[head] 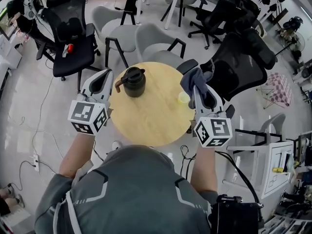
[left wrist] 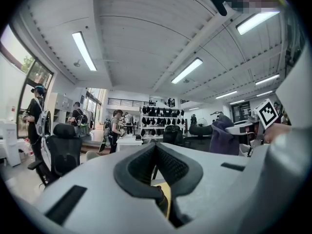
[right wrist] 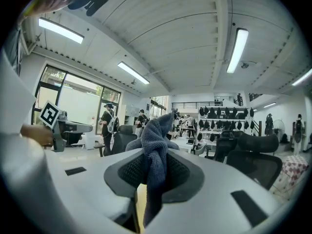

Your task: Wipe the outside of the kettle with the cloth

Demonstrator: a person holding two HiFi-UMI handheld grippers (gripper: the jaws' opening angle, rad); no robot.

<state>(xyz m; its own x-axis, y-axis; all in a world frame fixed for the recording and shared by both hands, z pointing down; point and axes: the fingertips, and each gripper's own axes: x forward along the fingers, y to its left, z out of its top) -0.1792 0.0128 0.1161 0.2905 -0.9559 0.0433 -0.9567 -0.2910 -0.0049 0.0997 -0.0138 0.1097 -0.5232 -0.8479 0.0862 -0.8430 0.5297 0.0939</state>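
A dark kettle (head: 133,81) with a brown handle (head: 118,85) stands on the far left part of the round wooden table (head: 146,116). My left gripper (head: 106,76) hovers level just left of the handle, apart from it. Its jaws (left wrist: 155,146) are shut with nothing between them. My right gripper (head: 197,83) is over the table's right edge, shut on a bunched grey-blue cloth (head: 191,78). In the right gripper view the cloth (right wrist: 157,140) sticks out past the jaws and hangs below them. It also shows at the right of the left gripper view, cloth (left wrist: 222,136).
A small yellow cup (head: 184,97) sits on the table near the right gripper. Grey chairs (head: 156,43) and black office chairs (head: 73,28) ring the table's far side, another black chair (head: 239,62) at the right. Cables (head: 34,160) lie on the floor.
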